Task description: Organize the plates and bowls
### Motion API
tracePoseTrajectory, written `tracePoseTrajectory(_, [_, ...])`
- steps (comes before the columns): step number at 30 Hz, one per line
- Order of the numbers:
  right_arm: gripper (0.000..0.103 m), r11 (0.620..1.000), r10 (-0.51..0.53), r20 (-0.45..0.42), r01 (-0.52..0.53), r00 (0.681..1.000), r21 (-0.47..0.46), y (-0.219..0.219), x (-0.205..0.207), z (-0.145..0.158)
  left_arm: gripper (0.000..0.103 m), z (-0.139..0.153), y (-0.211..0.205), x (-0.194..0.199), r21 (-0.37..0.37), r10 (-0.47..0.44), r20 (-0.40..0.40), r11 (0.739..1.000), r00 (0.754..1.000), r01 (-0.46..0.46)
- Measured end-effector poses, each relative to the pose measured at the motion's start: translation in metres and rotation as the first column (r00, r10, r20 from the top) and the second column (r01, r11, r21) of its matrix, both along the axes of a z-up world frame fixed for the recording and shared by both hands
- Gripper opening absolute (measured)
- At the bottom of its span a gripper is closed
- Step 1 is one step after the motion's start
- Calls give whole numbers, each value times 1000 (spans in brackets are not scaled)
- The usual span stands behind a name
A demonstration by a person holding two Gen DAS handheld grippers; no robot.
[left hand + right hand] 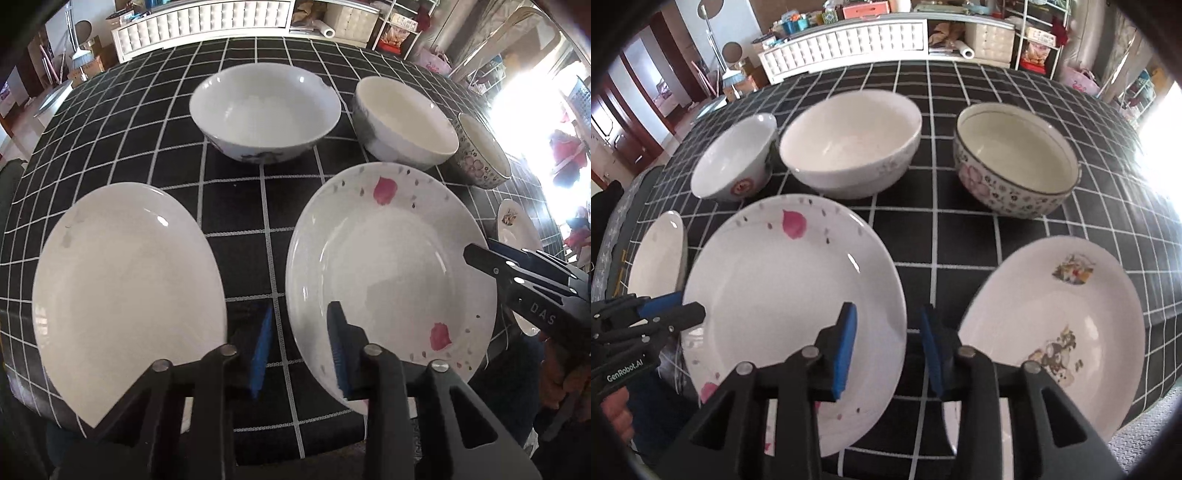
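Note:
A white plate with pink petals (391, 258) (783, 280) lies on the checked tablecloth between both grippers. My left gripper (300, 347) is open and straddles the plate's left rim, one pad over the cloth and one over the plate, neither pressing. My right gripper (888, 350) is open too and straddles the right rim the same way. A plain white plate (125, 288) lies to the left and a plate with cartoon pictures (1060, 325) to the right. Behind them stand three bowls: a white one with a red motif (738, 155), a plain white one (849, 144) and a floral one (1015, 158).
The black tablecloth with white grid lines (236, 206) covers the table, whose near edge runs just under the grippers. White cabinets (849, 37) and cluttered shelves stand beyond the far edge. A hand (613, 410) holds the left gripper's handle.

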State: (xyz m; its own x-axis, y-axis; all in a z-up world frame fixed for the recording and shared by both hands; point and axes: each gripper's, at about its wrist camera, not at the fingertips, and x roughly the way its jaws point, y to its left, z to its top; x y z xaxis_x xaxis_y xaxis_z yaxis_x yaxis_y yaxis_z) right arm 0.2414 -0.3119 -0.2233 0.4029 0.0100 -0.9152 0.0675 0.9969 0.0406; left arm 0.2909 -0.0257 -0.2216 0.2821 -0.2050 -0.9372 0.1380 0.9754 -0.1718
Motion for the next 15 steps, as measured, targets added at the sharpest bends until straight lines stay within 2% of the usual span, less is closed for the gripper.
tracePoseTrajectory(4, [20, 999, -13, -16, 14, 1000, 35, -5, -1, -6, 14, -6, -3, 1, 5, -6, -10, 1000, 1000, 7])
tracePoseTrajectory(15, [20, 996, -62, -37, 64, 997, 68, -9, -7, -1, 11, -6, 0, 1, 12, 12, 2, 1000, 1000, -12])
